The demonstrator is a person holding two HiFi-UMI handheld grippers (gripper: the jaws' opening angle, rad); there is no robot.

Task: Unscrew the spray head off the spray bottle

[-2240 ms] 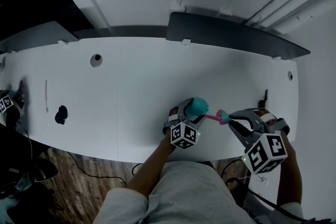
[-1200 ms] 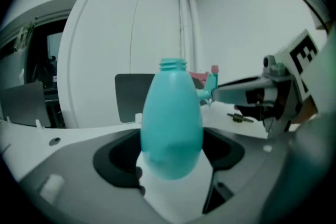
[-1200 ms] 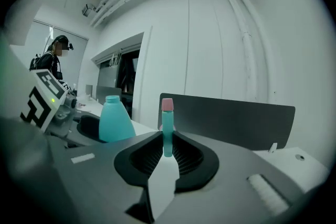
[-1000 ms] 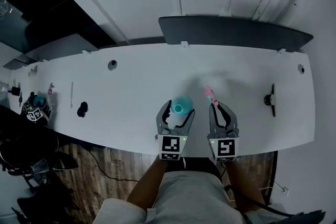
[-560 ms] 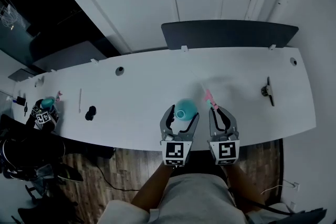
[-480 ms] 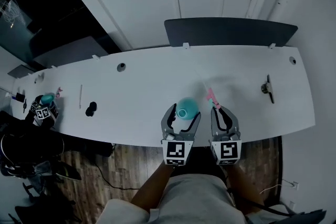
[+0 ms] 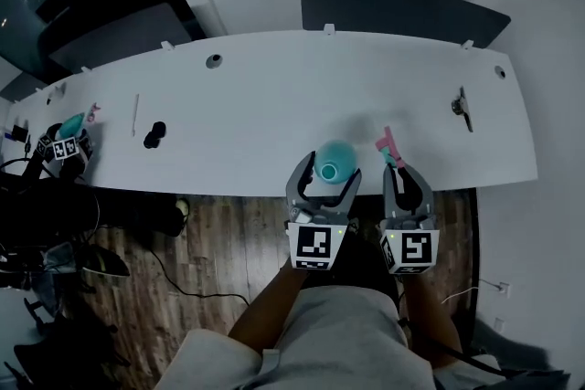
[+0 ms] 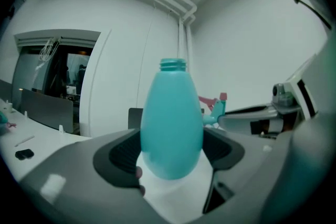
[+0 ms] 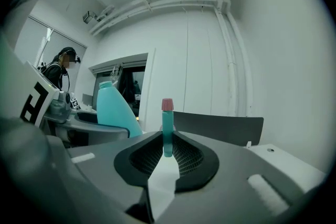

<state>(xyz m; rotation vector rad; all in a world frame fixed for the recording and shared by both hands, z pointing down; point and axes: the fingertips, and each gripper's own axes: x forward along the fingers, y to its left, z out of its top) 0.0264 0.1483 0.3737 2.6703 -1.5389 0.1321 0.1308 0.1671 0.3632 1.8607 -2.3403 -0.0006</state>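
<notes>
While the spray bottle [image 8: 172,123] stands upright between the pads of my left gripper [image 8: 170,149], its threaded neck is bare and open at the top. The jaws press on its teal belly from both sides, so the left gripper holds it firmly. The spray head [image 9: 167,123] is apart from the bottle, to the right of it. My right gripper [image 9: 167,157] pinches its thin teal stem with the jaws nearly together, and the pink tip points up.

From the head view I look down into the open neck of the bottle [image 7: 334,162], and the spray head [image 7: 388,146] is just beside it, not touching it. Both lie over the near edge of the white table [image 7: 256,96]; whether the bottle touches the table I cannot tell. The left gripper [image 7: 329,176] and the right gripper [image 7: 404,173] are side by side, with the wooden floor [image 7: 219,242] under their rear parts.

Farther left on the table lies a small black object [image 7: 154,134]. Behind the table's far edge stands a dark panel [image 7: 402,9].
</notes>
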